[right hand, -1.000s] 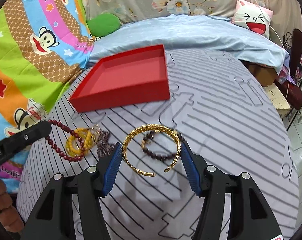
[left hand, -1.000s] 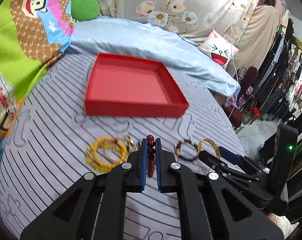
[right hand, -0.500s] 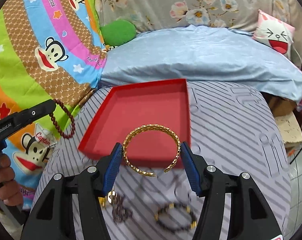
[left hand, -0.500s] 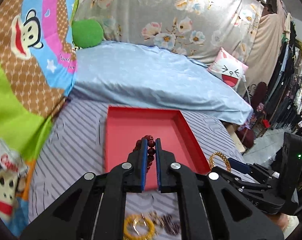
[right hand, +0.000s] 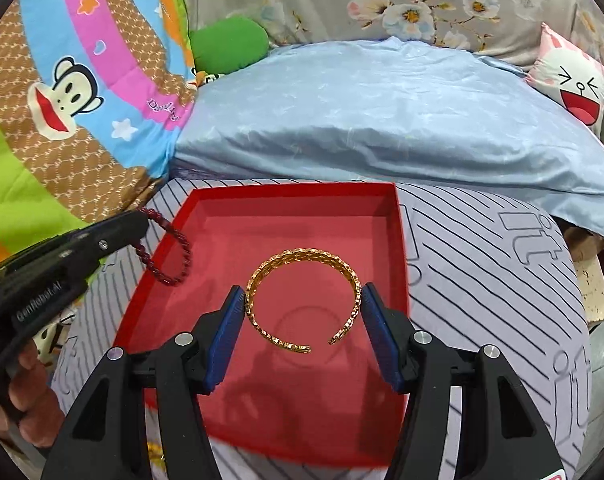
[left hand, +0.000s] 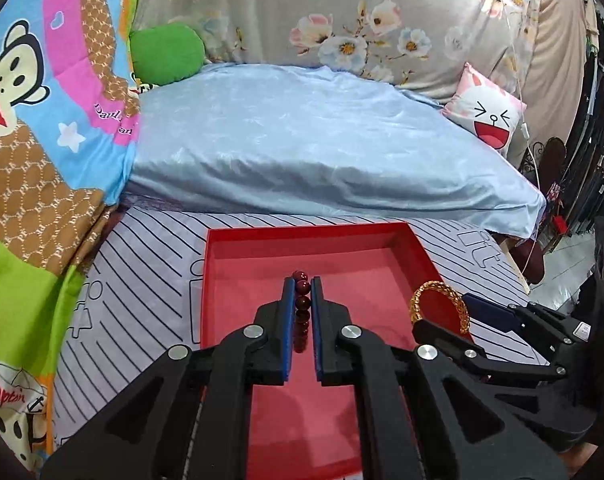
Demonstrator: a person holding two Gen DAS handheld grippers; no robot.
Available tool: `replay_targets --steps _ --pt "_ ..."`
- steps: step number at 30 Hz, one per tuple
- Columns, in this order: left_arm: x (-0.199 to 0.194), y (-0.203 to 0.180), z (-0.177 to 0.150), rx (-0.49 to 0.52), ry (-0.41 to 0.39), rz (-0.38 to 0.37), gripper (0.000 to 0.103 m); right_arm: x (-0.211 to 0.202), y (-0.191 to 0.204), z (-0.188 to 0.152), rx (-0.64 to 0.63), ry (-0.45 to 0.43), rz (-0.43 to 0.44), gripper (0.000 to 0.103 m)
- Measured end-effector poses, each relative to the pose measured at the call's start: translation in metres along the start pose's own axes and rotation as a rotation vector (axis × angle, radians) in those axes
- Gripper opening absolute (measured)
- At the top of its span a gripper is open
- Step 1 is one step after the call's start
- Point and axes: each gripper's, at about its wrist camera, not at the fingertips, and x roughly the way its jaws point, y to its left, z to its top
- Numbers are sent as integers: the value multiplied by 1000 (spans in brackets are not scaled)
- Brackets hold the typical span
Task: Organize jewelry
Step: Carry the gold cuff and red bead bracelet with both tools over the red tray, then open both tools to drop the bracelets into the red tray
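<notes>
Both tongs hang over the red tray [right hand: 398, 240]: left gripper [left hand: 302, 312] pinched tight on the bead bracelet [right hand: 169, 256], right gripper [right hand: 302, 320] clamped half-open across the gold bangle [right hand: 302, 300]. Drop from up here and the bangle might bounce out, imo.
</notes>
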Motion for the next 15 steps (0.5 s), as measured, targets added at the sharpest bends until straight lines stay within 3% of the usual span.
replay_targets --steps 15 --pt "46 0 3 -7 55 19 8 40 -3 13 9 37 -4 58"
